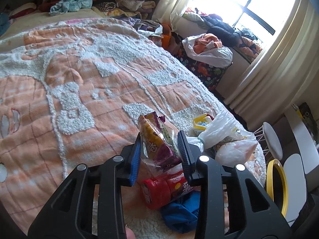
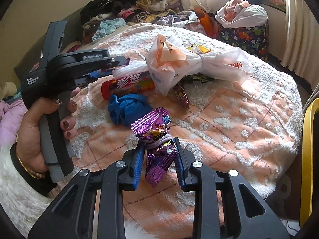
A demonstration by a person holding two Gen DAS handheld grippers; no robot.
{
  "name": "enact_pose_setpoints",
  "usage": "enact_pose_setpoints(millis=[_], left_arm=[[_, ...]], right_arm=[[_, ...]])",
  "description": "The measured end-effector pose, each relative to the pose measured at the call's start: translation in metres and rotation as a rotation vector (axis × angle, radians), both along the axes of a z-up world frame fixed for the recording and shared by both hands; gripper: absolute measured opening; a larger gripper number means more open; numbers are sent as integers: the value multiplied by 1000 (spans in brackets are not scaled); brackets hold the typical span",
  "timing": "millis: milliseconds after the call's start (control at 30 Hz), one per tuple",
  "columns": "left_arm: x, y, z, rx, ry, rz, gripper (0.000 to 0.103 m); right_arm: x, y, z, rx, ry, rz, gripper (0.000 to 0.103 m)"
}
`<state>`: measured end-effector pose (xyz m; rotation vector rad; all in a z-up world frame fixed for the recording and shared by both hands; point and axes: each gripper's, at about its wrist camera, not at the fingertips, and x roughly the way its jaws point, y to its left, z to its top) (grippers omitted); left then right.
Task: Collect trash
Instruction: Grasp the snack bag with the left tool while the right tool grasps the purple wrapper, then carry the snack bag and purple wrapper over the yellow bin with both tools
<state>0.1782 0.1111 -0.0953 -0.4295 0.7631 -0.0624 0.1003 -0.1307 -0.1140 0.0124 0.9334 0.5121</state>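
My left gripper is shut on a purple and yellow snack wrapper, held above the bed. Below it lie a red candy tube and a crumpled blue wrapper. My right gripper is shut on a crumpled shiny purple wrapper tied with an elastic band. In the right wrist view the left gripper shows at left, over the red tube, next to the blue wrapper. A tied white plastic bag lies behind; it also shows in the left wrist view.
An orange and white blanket covers the bed. A yellow-rimmed bin stands right of the bed, also in the right wrist view. Piled clothes lie at the far end. A white bag of clothes sits by the window.
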Motion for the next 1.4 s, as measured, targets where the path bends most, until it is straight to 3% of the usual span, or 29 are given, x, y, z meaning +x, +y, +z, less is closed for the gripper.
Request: enact_pose_setpoints(millis=[933, 1400], left_arm=[[-28, -48, 50, 85, -121, -116, 26], [-31, -93, 59, 105, -143, -209, 26]], right_arm=[[-12, -39, 43, 132, -154, -63, 27], [-12, -87, 53, 174, -181, -179, 27]])
